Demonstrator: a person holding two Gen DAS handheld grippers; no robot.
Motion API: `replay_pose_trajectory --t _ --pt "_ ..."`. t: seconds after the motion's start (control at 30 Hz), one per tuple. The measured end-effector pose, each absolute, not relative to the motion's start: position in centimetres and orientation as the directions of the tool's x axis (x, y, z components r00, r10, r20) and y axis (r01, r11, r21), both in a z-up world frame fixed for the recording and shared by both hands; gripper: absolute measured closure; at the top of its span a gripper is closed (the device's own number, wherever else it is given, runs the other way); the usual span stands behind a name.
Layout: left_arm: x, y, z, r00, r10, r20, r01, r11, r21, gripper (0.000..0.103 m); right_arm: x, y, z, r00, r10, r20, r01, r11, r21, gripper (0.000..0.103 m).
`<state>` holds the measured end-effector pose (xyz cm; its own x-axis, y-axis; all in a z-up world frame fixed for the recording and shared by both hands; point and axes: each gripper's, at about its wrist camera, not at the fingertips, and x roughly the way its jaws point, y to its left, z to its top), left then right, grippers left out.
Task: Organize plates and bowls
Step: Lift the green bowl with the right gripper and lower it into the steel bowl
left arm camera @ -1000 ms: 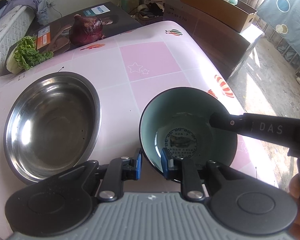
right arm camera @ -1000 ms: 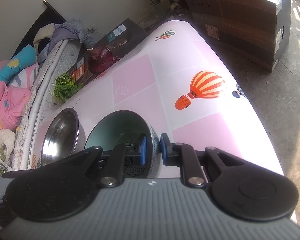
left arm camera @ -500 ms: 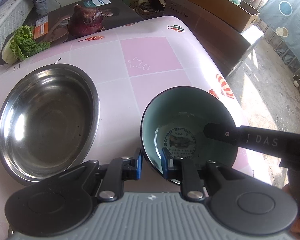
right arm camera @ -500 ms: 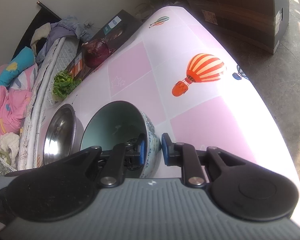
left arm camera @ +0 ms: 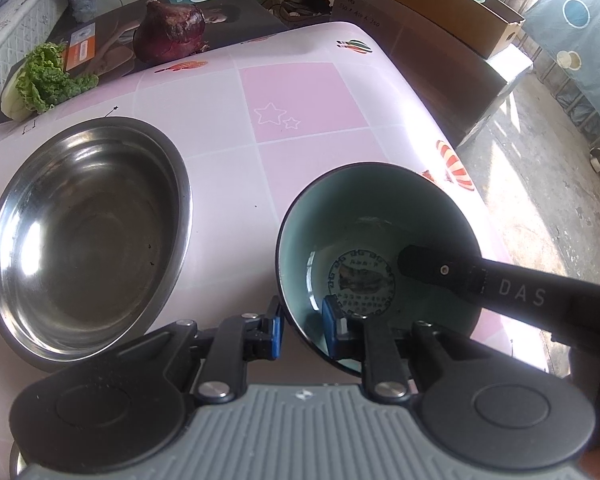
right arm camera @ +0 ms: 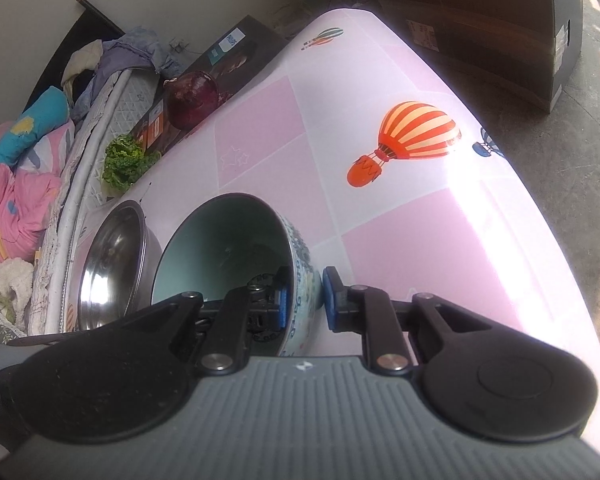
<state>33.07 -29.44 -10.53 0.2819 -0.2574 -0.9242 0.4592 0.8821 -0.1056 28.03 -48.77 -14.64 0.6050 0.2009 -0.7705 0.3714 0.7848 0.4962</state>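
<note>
A ceramic bowl, teal inside with a printed medallion at the bottom and a blue-and-white pattern outside, is held over the pink tablecloth. My left gripper is shut on its near rim, one pad inside and one outside. My right gripper is shut on the rim at the bowl's right side. One of the right gripper's fingers reaches into the bowl. A wide steel bowl sits empty on the table just left of it, also seen in the right wrist view.
A purple round vegetable and lettuce lie on a dark flat box at the table's far left. The table edge drops to the floor on the right, with cardboard boxes beyond. Bedding lies left of the table.
Both grippers keep the same hold on the ceramic bowl. The views have shifted only slightly; the steel bowl and the table things lie where they were.
</note>
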Motion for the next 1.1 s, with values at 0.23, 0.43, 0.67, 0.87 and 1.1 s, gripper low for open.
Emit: replay_pose_trajectory --t 0.23,0.43,0.67,0.87,1.1 --pt "32.8 -29.4 -9.9 0.299 -0.262 -0.918 0.466 0.879 -0.100 0.082 27.9 -48.6 -14.3 0.607 0.190 -0.771 0.366 0.794 0.485 0.087" --pt "32.3 -29.3 -9.2 0.323 -0.271 -0.907 0.478 0.874 -0.091 0.082 28.1 -48.5 -13.5 0.617 0.176 -0.767 0.360 0.804 0.474 0.087" --pt "32.1 -28.6 -7.6 0.348 -0.297 -0.889 0.477 0.873 -0.105 0.082 28.1 -48.3 -11.6 0.633 0.164 -0.757 0.344 0.816 0.465 0.087" --pt "32.2 -26.9 -5.8 0.385 -0.308 -0.870 0.462 0.881 -0.107 0.082 28.8 -46.8 -9.6 0.649 0.166 -0.742 0.311 0.832 0.459 0.087" --pt "33.5 -22.6 -3.5 0.439 -0.298 -0.848 0.407 0.907 -0.108 0.081 31.0 -43.2 -7.4 0.653 0.212 -0.727 0.243 0.851 0.466 0.087"
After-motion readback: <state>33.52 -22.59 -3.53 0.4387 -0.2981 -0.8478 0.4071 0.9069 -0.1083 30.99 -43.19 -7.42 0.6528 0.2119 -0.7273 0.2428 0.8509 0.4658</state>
